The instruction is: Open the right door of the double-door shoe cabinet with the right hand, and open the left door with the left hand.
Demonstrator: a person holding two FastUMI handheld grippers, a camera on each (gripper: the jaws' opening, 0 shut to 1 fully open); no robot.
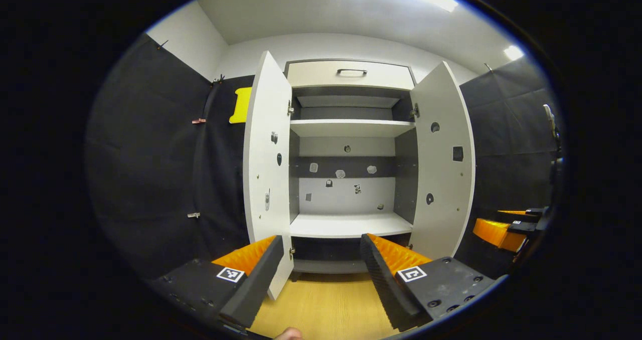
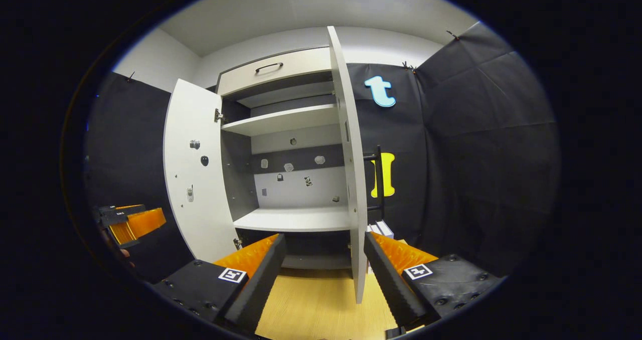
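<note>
Doors of the shoe cabinet (image 1: 349, 74) are both seen swung wide, so the opening step is judged as good as done and only a withdrawal of both tools appears to be left. The left tool (image 1: 321, 275) is held released, its jaws spread with nothing between them; the left door (image 1: 266, 179) stands ahead and just to the left of it, its lower corner close beside the left finger (image 1: 253, 280). The right tool (image 2: 326, 275) is likewise released and empty, and the right door (image 2: 351, 179) is seen edge-on straight ahead, between the fingers' lines but not touched by either. Each door stands upright, its long axis vertical, its free edge pointed out of the cabinet toward the tools. A black handle (image 2: 378, 179) is carried on the right door's far face. For the next move, a straight pull back clear of the door edges is called for, lest a panel be knocked. The wooden floor (image 1: 326, 305) lies below
</note>
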